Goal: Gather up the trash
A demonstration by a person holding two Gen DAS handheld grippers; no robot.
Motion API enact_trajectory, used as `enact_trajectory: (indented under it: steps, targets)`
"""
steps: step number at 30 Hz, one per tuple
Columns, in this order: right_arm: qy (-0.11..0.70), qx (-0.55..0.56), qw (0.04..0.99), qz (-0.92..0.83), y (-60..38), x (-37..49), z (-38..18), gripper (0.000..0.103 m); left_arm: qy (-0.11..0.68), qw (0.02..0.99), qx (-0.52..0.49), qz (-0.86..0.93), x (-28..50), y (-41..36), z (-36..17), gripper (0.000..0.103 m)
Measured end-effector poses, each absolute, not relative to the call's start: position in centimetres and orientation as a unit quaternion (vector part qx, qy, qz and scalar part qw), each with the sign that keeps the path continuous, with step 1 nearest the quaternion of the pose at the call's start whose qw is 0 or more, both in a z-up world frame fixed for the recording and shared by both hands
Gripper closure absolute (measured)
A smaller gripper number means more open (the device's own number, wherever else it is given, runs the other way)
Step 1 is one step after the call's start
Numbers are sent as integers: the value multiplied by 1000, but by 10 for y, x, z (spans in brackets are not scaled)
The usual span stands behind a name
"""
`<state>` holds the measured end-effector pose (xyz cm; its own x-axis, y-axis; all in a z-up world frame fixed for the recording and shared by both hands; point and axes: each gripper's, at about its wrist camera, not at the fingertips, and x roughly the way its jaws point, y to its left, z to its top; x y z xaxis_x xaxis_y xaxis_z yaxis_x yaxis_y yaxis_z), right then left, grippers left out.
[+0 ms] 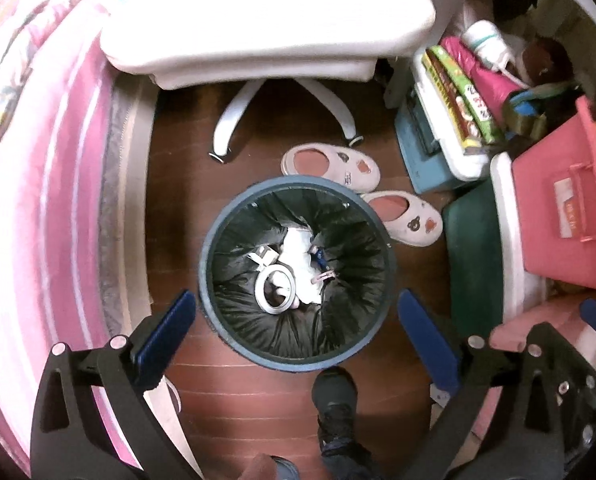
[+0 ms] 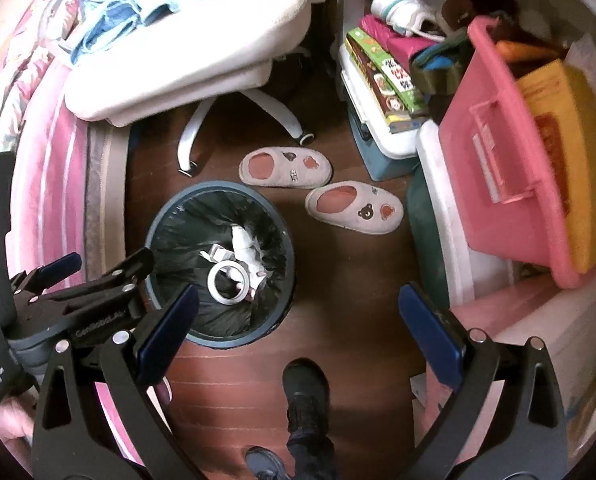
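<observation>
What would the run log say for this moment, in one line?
left tongs open, empty | right tongs open, empty | tape ring in bin | both above bin

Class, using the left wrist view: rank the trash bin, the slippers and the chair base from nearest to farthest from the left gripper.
1. Trash bin: directly below the open left gripper, between its fingers.
2. Slippers: on the floor just beyond the bin, to the right.
3. Chair base: farthest, under the white seat.
</observation>
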<state>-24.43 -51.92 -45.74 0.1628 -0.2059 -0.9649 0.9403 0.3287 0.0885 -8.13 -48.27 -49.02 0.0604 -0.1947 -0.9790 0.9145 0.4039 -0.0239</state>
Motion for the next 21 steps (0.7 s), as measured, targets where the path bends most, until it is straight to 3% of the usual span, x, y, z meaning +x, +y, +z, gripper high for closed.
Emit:
enact_trajectory:
  steps: [13,21]
  targets:
    - [462,346,713,-397,-492,-221,-329,4,550,672,305,-391,-62,-431,-364,5]
    - [459,327,738,-372,-466,-199,-287,4,572,684,265,-366,-51,-385,-311,5]
